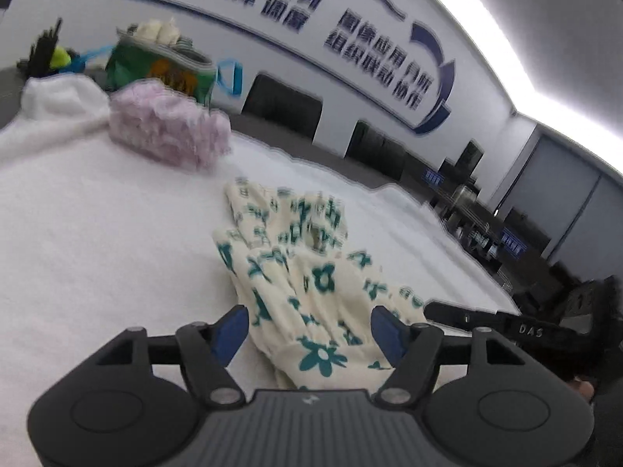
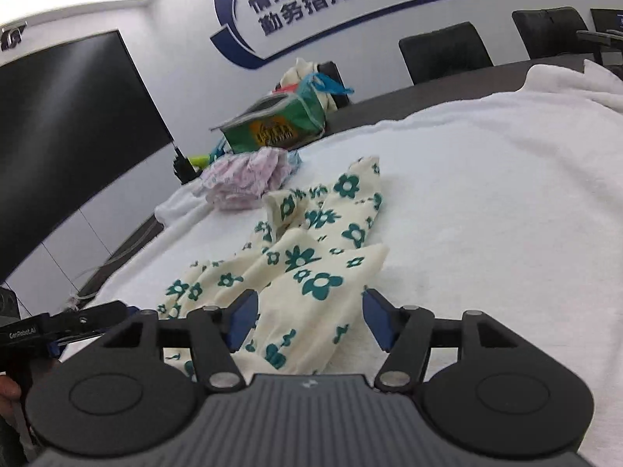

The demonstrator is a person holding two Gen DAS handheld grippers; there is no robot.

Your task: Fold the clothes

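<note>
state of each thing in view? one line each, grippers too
left gripper: open, cloth between the pads, not pinched
right gripper: open, cloth between the pads, not pinched
floral garment: crumpled, unfolded, on the white towel
pink garment: bunched heap
green bag: open, stuffed

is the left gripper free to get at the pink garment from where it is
Probably yes: the left gripper has open jaws holding nothing, and only bare white towel lies between it and the pink garment, left of the floral garment.
</note>
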